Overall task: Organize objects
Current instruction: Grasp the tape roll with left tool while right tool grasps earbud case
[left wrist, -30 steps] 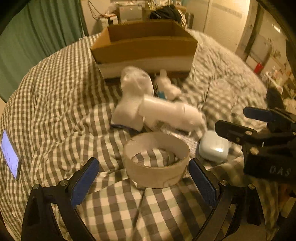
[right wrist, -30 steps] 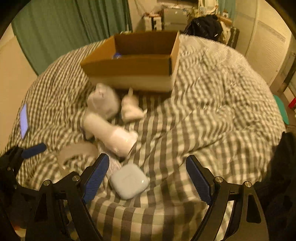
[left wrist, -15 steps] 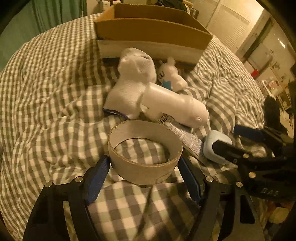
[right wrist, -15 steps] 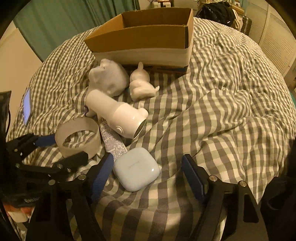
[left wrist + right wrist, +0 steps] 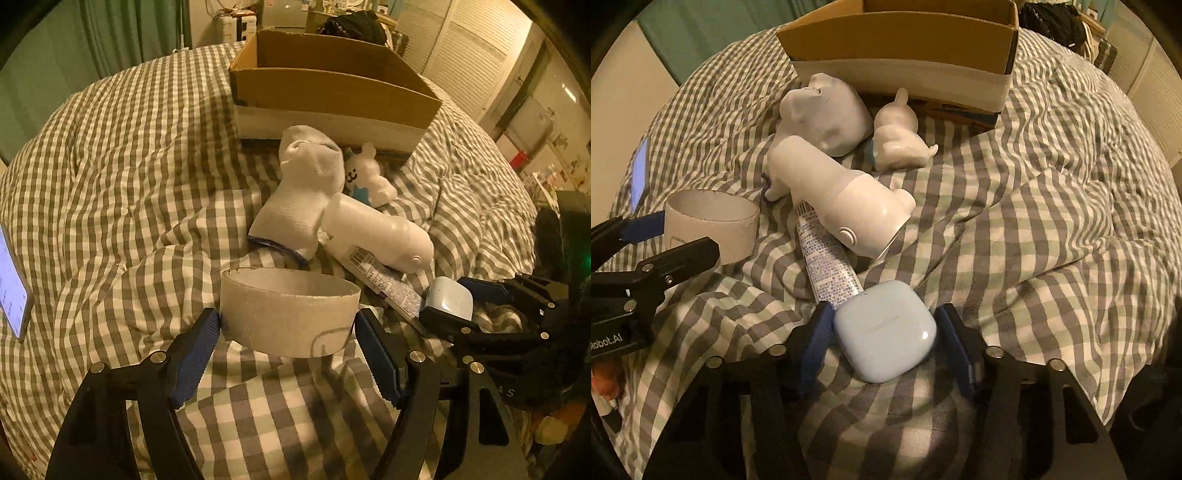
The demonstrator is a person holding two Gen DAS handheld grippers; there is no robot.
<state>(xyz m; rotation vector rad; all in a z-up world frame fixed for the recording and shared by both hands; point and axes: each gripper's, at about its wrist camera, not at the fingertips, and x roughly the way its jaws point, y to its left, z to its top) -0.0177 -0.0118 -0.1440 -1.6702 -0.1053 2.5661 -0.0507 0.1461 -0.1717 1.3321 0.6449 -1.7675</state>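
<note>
A cardboard ring [image 5: 290, 314] sits on the checked bedspread between the pads of my left gripper [image 5: 286, 332], whose pads touch its sides; it also shows in the right wrist view [image 5: 711, 225]. A pale blue case [image 5: 886, 328] lies between the pads of my right gripper [image 5: 884, 339], which close on its sides; the case also shows in the left wrist view [image 5: 448, 302]. Behind lie a white hair-dryer-like device [image 5: 842, 206], a flat tube [image 5: 827, 266], a white sock [image 5: 306, 195] and a small white figurine [image 5: 897, 140].
An open cardboard box [image 5: 332, 92] stands at the back of the bed. A lit phone [image 5: 13, 284] lies at the far left. The checked bedspread [image 5: 1052, 184] stretches to the right with folds in it.
Both grippers have moved forward and narrowed. The left now touches the cardboard ring on both sides. The right now brackets the blue case tightly.
</note>
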